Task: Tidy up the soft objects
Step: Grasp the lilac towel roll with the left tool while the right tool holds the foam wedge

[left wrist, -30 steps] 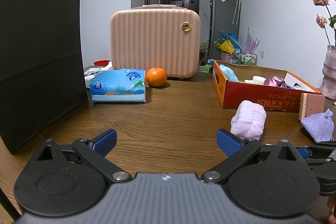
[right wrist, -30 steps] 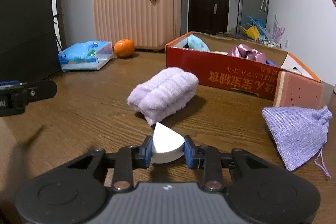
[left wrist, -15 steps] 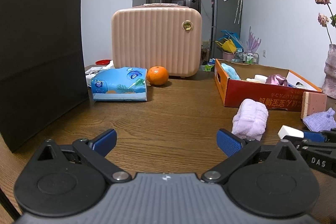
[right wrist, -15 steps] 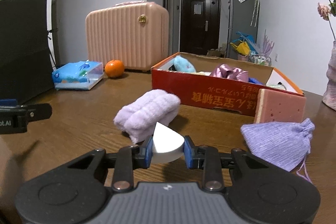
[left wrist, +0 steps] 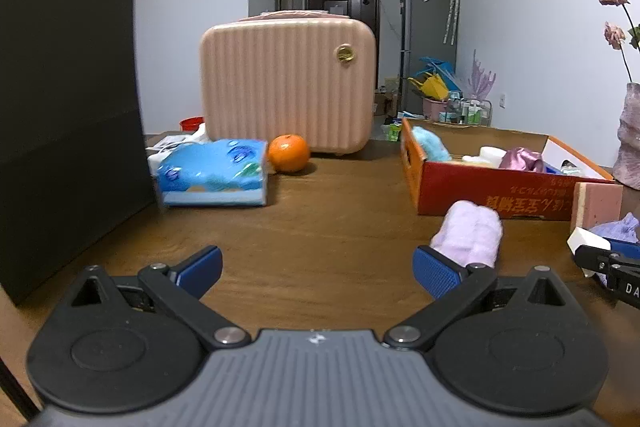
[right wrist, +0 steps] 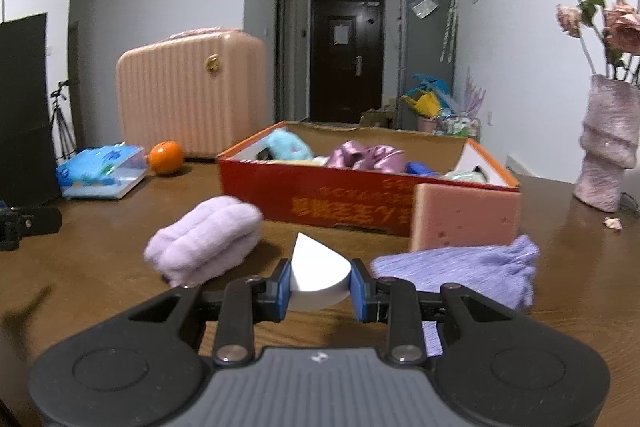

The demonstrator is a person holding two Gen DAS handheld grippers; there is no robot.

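Right wrist view: nearest, right gripper (right wrist: pixel 320 283) clamped on a white wedge-shaped sponge (right wrist: pixel 318 273), flat sides against the pads, above the table (right wrist: pixel 100 267). Probably light and squashy; gripped best across those flat faces. Beyond, purple towel roll (right wrist: pixel 204 239) and lavender pouch (right wrist: pixel 460 271). Farther, red box (right wrist: pixel 340 203), already holding soft items. Left gripper (left wrist: pixel 318 269) spread wide, empty.
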